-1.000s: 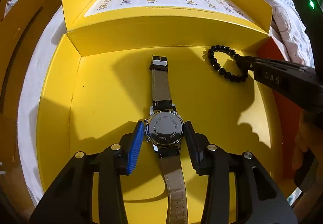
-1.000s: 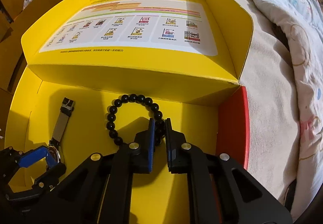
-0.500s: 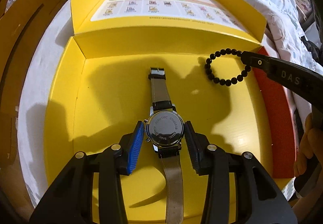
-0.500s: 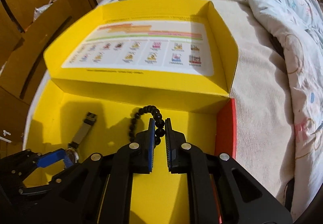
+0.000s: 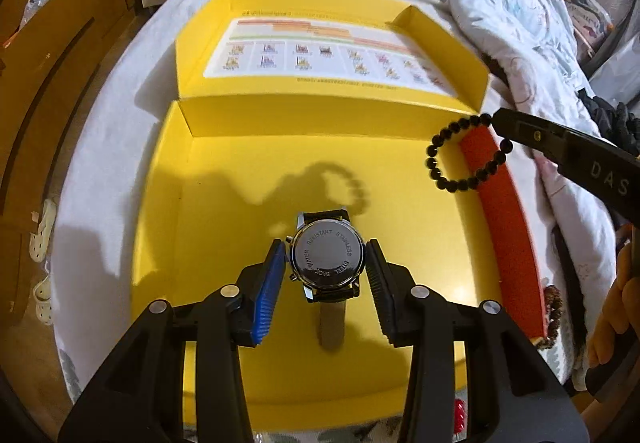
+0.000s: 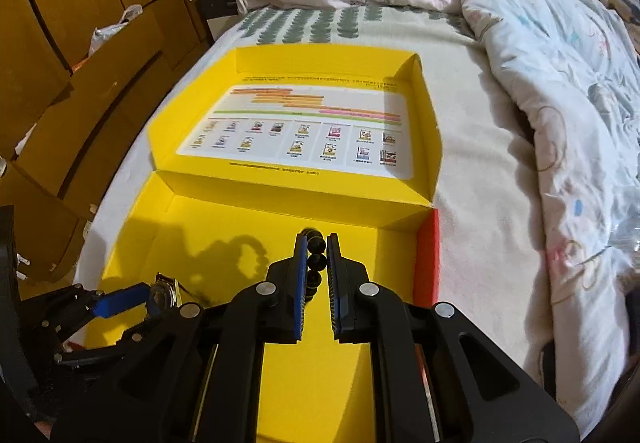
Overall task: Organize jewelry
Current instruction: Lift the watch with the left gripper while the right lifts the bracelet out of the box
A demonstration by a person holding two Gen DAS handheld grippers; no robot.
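Note:
My left gripper (image 5: pixel 326 267) is shut on a steel-backed wristwatch (image 5: pixel 326 257) and holds it face down, high above the yellow box floor (image 5: pixel 240 243); its strap hangs below. My right gripper (image 6: pixel 317 259) is shut on a black bead bracelet (image 6: pixel 316 263) and holds it in the air over the box's right side. In the left wrist view the bracelet (image 5: pixel 456 183) dangles from the right gripper's fingers (image 5: pixel 520 129) near the red box wall (image 5: pixel 504 203). The left gripper with the watch (image 6: pixel 164 293) shows at the lower left of the right wrist view.
The open yellow box lies on a bed, its lid (image 6: pixel 304 131) with a printed sheet folded back. A rumpled quilt (image 6: pixel 560 83) lies to the right. Wooden cabinets (image 6: pixel 80 43) stand at the left. A brown bead string (image 5: pixel 554 319) lies outside the red wall.
Both grippers have risen well above the box, lifting the watch and the bracelet off the box floor. The box now looks smaller and farther below.

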